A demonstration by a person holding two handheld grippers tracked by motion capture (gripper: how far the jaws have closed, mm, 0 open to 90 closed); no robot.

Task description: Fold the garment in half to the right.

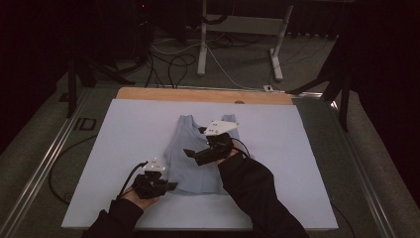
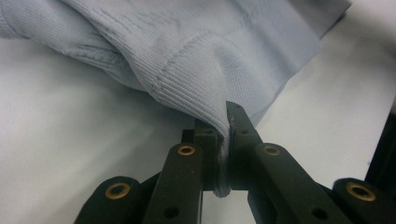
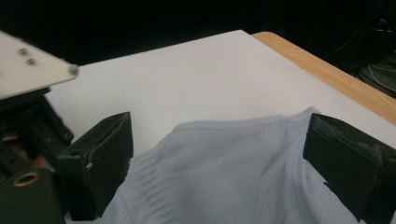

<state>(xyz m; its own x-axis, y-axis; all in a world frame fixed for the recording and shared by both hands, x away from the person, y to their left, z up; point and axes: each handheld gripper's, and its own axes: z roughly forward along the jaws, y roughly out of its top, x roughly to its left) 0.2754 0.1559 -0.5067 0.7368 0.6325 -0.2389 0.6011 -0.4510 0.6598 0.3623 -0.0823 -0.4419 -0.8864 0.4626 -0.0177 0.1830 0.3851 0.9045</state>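
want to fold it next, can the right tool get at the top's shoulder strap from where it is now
Probably yes: the right tool hangs open over the pale blue top, nothing lies between it and the strap, while the left tool pinches the hem corner.

A sleeveless top (image 1: 198, 153) lies flat on a sheet (image 1: 124, 148) that covers most of the table (image 1: 198, 94), its straps toward the far edge and its hem toward the person. The left gripper (image 1: 171, 186) sits at the near left corner of the hem, touching the cloth. The right gripper (image 1: 190, 153) hangs above the middle of the top. Behind the table, cables (image 1: 168, 59) lie on the floor beside a stand (image 1: 237, 29).
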